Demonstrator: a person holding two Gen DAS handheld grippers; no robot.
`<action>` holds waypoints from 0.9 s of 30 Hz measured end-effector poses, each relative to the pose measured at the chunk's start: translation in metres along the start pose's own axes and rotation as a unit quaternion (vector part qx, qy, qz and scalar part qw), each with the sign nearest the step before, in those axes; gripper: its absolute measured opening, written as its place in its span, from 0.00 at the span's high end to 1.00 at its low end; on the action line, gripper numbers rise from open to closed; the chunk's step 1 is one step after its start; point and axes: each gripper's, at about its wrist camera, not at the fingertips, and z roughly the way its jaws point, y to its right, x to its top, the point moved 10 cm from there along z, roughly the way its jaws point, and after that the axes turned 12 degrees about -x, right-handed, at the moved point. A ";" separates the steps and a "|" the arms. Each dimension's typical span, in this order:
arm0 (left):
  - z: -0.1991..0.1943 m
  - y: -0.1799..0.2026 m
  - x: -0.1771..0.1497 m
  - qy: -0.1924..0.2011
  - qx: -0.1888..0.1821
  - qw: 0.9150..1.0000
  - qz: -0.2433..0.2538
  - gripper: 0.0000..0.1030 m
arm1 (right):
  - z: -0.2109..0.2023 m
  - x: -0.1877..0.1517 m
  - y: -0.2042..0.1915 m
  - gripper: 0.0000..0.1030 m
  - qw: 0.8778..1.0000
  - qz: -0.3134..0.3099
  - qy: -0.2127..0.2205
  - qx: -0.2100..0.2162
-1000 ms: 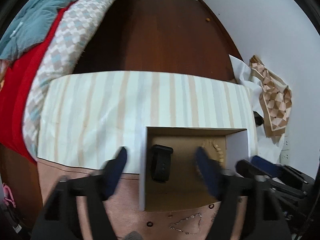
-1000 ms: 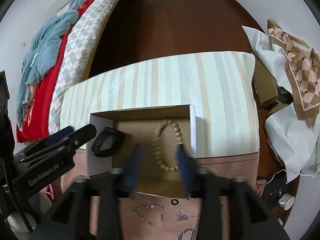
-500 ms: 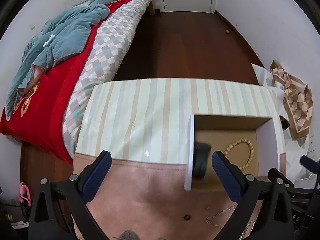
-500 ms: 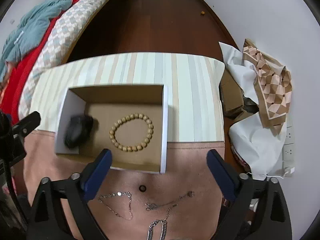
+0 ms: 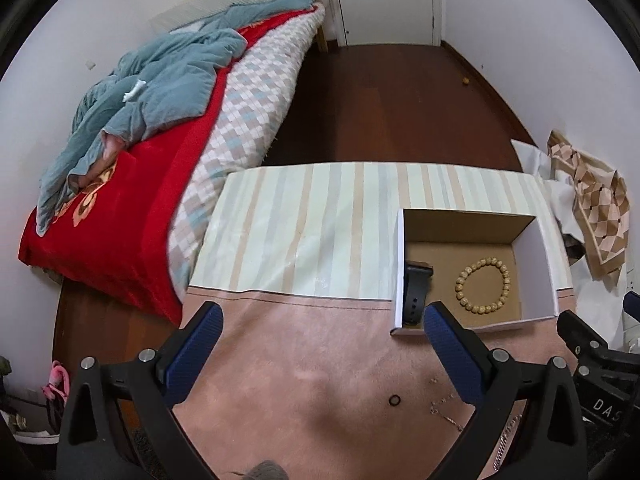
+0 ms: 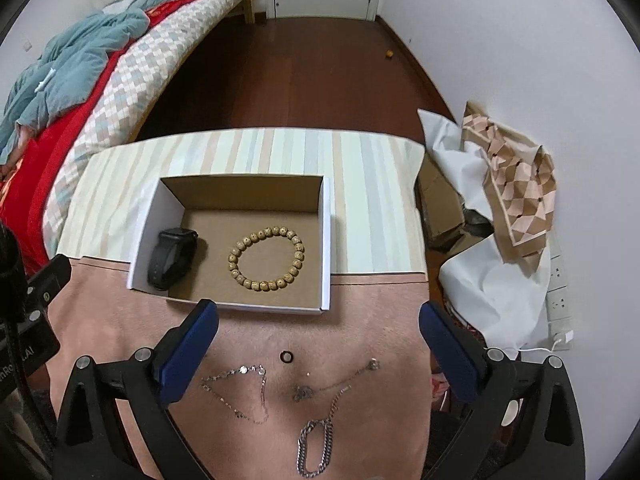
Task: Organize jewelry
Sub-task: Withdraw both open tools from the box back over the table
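Observation:
An open cardboard box (image 6: 327, 240) (image 5: 546, 256) stands on the table, holding a black smartwatch (image 6: 172, 258) (image 5: 416, 294) and a wooden bead bracelet (image 6: 266, 258) (image 5: 483, 286). On the pink cloth in front of it lie a small black ring (image 6: 286, 357) (image 5: 394, 400), two thin silver chains (image 6: 240, 392) (image 6: 336, 380) and a heavier silver chain (image 6: 316, 448). My right gripper (image 6: 318, 344) hangs open above the ring and chains, nothing between its fingers. My left gripper (image 5: 320, 344) is open over bare pink cloth, left of the box.
The table carries a striped cloth (image 5: 312, 232) at the back and a pink cloth (image 5: 304, 364) in front. A bed with red and blue bedding (image 5: 132, 152) is at the left. White bags and a patterned scarf (image 6: 516, 184) lie on the floor at the right.
Both grippers drew back from the box, rose and opened wide. The watch and the bead bracelet stay in the box. The chains and the ring have come into fuller view.

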 end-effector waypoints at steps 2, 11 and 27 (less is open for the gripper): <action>-0.011 0.000 -0.001 0.010 0.004 1.000 0.003 0.00 | -0.013 -0.001 0.003 0.02 1.000 0.003 0.011 -0.002; -0.062 0.002 -0.008 0.047 0.000 0.999 0.009 0.00 | -0.074 -0.012 0.018 0.02 0.998 0.014 0.062 -0.007; -0.094 -0.007 -0.043 0.066 -0.008 0.998 -0.016 0.00 | -0.116 -0.049 0.035 0.01 0.996 0.047 0.073 0.021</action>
